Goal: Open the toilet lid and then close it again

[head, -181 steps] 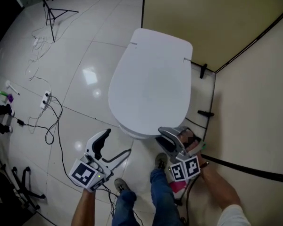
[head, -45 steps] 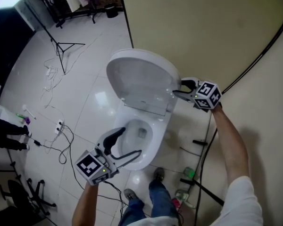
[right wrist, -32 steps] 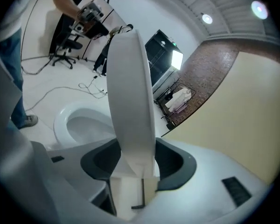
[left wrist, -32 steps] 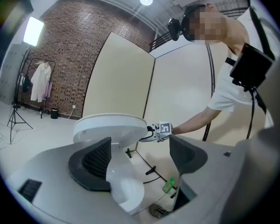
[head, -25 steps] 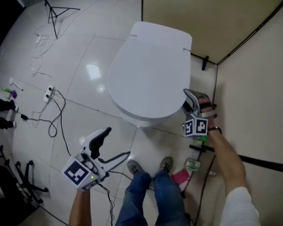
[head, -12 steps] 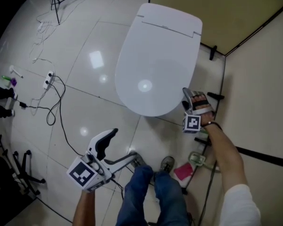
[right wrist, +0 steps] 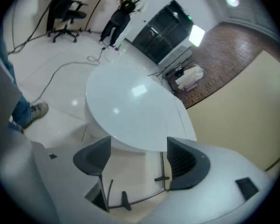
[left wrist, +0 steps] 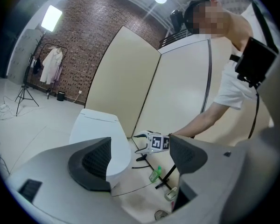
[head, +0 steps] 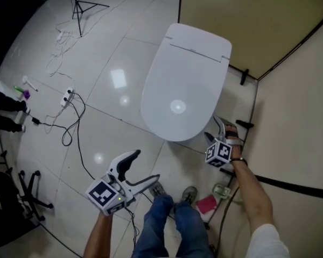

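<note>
The toilet lid (head: 180,90) lies flat and shut. It is a smooth, glossy white oval, squared off at the hinge end by the beige wall (head: 247,15) and rounded at the front, with a bright spot of reflected light near its middle. It sits above the white tiled floor (head: 107,47).

The right gripper (head: 212,129) hangs just beside the lid's front right edge. Its jaws have just been opening and stand wide apart with nothing between them.

The left gripper (head: 146,165) is well apart from the lid, near the person's legs (head: 172,224), and is likewise spread wide and empty.
</note>
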### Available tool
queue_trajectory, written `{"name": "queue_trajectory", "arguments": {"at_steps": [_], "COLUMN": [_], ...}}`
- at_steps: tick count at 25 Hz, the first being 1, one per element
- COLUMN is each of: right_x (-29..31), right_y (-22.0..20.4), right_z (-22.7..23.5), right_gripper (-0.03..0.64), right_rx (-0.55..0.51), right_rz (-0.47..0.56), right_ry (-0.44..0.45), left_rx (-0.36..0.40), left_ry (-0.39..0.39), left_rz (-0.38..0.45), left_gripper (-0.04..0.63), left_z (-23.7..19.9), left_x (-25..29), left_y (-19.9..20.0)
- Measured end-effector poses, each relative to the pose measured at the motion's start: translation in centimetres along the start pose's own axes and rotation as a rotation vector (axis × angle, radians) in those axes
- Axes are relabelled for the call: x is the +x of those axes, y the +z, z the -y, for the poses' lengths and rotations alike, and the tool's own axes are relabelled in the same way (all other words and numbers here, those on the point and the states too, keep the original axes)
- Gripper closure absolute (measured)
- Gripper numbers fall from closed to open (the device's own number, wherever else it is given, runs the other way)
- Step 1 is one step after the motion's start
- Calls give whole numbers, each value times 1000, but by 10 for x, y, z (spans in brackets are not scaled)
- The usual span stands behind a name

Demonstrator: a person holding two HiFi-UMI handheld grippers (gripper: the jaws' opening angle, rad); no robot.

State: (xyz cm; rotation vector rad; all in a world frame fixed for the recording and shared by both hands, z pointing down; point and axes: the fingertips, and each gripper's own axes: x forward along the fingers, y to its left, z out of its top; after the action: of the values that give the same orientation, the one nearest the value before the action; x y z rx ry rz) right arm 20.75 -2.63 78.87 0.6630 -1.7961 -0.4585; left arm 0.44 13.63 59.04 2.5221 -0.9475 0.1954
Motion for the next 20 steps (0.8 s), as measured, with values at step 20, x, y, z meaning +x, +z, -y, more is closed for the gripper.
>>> {"name": "queue_trajectory", "arguments": {"at_steps": [20], "right_x": [-396], "right_y": [143], "right_z": [139], "right_gripper": [264], "right_rx": [856], "right_rz": [763], "right_ry": [235], "left_rx": [201], "left_ry": [-66], "left_rz": [150], "left_gripper": [207], "left_z": [143], "left_x": [-9], "left_y": [207]}}
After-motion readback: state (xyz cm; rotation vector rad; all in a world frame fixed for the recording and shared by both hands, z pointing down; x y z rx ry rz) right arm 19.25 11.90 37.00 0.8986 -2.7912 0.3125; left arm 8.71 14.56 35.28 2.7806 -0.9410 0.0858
